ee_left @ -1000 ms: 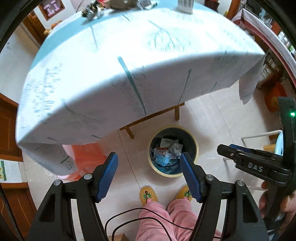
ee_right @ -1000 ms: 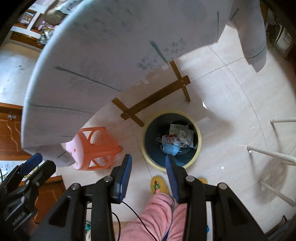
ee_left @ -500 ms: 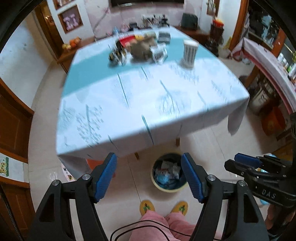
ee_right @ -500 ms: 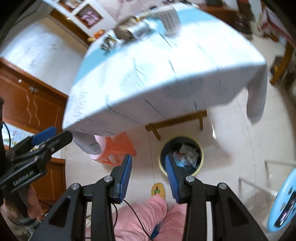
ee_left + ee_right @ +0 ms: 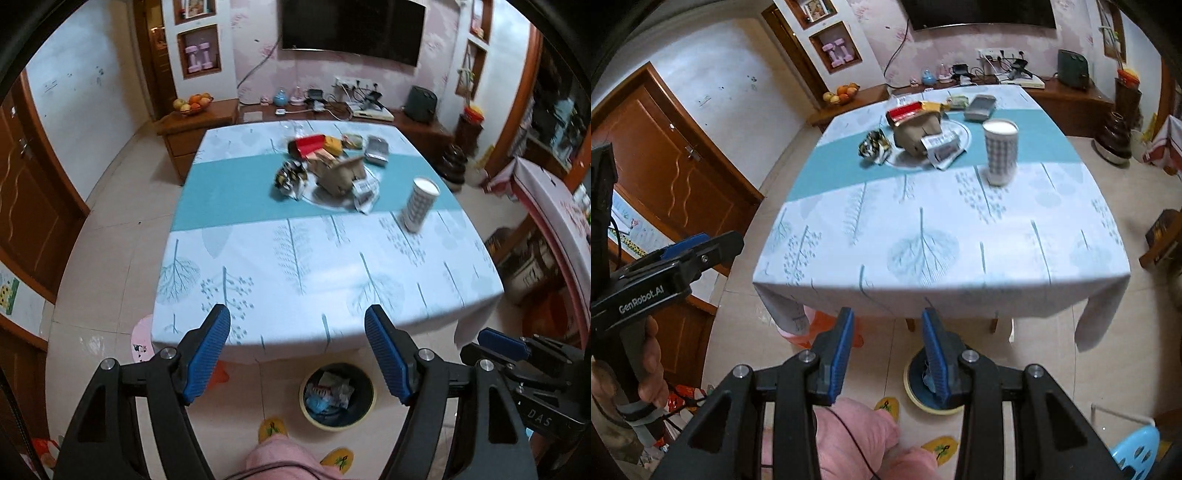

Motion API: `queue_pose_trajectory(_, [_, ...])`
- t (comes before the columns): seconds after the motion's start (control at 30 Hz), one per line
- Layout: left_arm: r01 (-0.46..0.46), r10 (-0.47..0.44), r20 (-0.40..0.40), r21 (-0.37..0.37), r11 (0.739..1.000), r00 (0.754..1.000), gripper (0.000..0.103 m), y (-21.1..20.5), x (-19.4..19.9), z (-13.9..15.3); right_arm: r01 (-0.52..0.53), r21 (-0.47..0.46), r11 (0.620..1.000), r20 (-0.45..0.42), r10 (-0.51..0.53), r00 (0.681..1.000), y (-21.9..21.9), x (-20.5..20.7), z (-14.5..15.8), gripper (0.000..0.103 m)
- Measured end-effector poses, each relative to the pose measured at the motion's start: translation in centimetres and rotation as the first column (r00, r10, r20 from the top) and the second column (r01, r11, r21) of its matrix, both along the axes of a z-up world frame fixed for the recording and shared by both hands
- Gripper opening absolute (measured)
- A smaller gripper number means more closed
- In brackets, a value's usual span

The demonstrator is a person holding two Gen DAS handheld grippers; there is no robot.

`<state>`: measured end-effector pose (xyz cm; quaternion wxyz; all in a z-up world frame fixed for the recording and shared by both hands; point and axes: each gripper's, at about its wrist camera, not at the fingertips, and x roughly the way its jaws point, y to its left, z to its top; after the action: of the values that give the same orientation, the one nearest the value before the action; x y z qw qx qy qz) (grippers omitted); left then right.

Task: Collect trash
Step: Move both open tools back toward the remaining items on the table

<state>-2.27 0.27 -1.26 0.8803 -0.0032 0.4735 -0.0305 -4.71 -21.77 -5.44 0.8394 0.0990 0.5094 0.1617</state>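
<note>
A pile of trash sits on the far half of the table: a crumpled brown paper bag (image 5: 338,175) (image 5: 916,131), a shiny crumpled wrapper (image 5: 290,179) (image 5: 873,146), a red box (image 5: 308,146) (image 5: 905,110) and a white labelled packet (image 5: 365,190) (image 5: 940,146). A dotted paper cup (image 5: 419,205) (image 5: 999,151) stands right of them. A yellow-rimmed bin (image 5: 338,395) (image 5: 919,384) holding trash stands on the floor under the near table edge. My left gripper (image 5: 297,354) is open and empty. My right gripper (image 5: 888,349) is open and empty. Both hang in front of the table.
The table (image 5: 258,266) (image 5: 1071,229) has a white and teal cloth. An orange stool (image 5: 822,325) stands under its left corner. A blue stool (image 5: 1134,452) is at lower right. Sideboards line the far wall. My feet in yellow slippers (image 5: 271,428) stand by the bin.
Both grippers have tilted up from looking down at the bin to looking across the tabletop. The trash pile and cup have come into full view. Both stay open.
</note>
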Motion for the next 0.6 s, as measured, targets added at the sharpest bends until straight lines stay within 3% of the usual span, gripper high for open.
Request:
queue_pose_trajectory(0.33, [-0.02,0.02,-0.005,-0.033,0.999,1.0,0.075,3.1,10.3,-1.0,0.035,0.038,0.999,-0.012,-0.035,0.999,1.4,8.2,1.2,0.038])
queue_pose_trajectory(0.6, [0.071,-0.076,-0.093,-0.052,0.996,0.993,0.075,4.4,22.1,-4.1,0.199,0.079,0.977,-0.108,-0.19,0.976,2.8,19.4,0.5,0.038])
